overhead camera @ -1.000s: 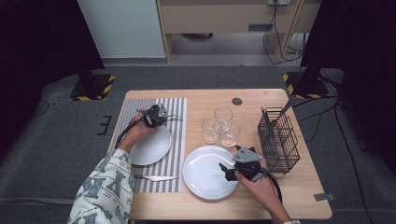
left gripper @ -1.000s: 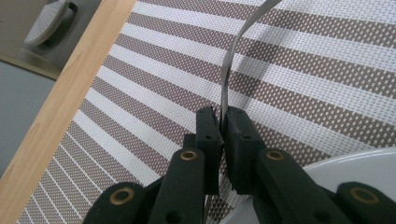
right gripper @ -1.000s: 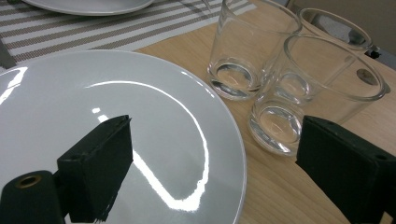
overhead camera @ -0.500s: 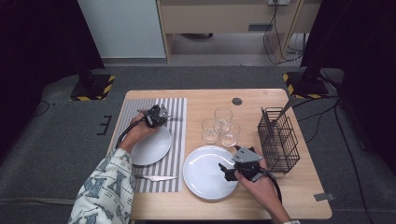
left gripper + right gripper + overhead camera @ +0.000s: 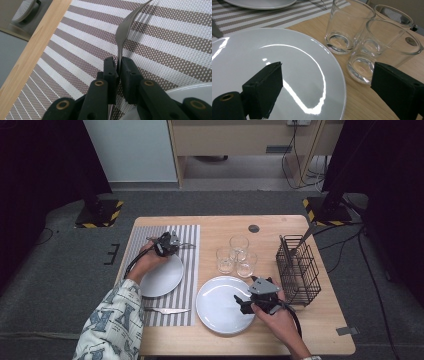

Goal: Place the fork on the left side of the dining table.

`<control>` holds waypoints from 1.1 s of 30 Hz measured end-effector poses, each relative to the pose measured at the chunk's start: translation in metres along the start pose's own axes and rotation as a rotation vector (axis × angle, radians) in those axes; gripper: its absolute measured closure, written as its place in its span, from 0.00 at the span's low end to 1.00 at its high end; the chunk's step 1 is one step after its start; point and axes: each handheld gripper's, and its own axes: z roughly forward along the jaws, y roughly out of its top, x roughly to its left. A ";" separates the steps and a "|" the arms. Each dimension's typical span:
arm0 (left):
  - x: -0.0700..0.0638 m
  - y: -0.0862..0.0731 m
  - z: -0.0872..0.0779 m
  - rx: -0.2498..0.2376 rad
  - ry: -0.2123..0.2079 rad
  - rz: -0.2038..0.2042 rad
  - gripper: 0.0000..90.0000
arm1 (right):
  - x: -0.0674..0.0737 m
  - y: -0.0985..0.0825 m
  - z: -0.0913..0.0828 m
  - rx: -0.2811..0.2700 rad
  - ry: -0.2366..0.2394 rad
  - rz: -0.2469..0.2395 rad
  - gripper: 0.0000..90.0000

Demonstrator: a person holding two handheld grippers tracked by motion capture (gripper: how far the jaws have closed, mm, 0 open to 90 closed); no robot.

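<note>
Fork [image 5: 122,37] pinched by its handle in the left claw [image 5: 119,68], tines over the striped placemat [image 5: 175,45], just beyond the small plate [image 5: 161,276]. Right claw [image 5: 324,82] hangs wide open, empty, over the large plate [image 5: 294,62].

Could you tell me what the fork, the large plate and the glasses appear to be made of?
Fork: apparently polished metal, silvery with soft reflections. Large plate: probably glazed ceramic, white, with sharp glossy highlights; hard plastic cannot be excluded. Glasses: clear glass by the look, see-through with thick bases.
</note>
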 end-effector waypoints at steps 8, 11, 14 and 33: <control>0.000 0.001 -0.001 -0.005 0.008 -0.010 0.83 | 0.000 0.000 0.000 -0.005 -0.001 -0.001 0.11; 0.000 0.001 -0.001 -0.010 0.015 -0.016 0.81 | 0.000 0.000 0.000 -0.006 -0.001 0.000 0.11; 0.001 0.002 -0.002 -0.017 0.020 -0.021 0.78 | 0.000 0.000 0.000 -0.003 0.000 0.001 0.11; -0.003 0.016 -0.017 -0.045 0.057 -0.025 0.72 | 0.001 0.001 -0.001 -0.004 0.000 -0.006 0.11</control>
